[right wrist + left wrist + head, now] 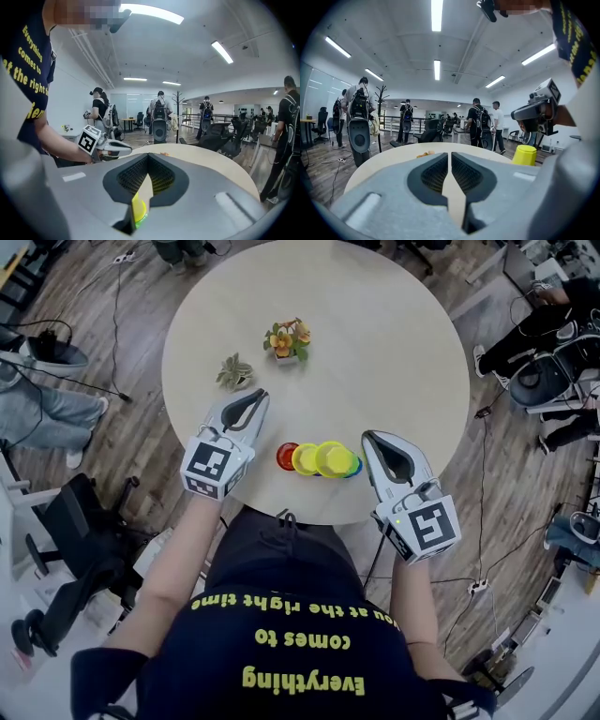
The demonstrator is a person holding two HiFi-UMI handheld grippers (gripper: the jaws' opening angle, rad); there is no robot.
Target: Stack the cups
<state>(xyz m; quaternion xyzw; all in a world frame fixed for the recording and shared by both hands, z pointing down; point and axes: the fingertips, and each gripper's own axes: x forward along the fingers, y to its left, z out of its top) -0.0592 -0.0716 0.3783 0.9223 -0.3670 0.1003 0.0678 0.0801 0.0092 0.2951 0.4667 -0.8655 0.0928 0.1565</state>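
I see left gripper [255,397] over near-left edge of tabletop [394,324], fingers pressed together, empty. Right gripper [370,439] just right of cups [328,459], fingers likewise closed on nothing. Cups sit at near edge: red cup [287,456] touching yellow ones, green and blue rims beneath, probably nested. Beyond, toward centre: leafy plant [234,372], flowering plant [289,338].

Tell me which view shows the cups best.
The head view: the cups sit in full sight from above, red and yellow rims clear. The left gripper view catches one yellow cup side-on; the right gripper view only a yellow-green sliver.
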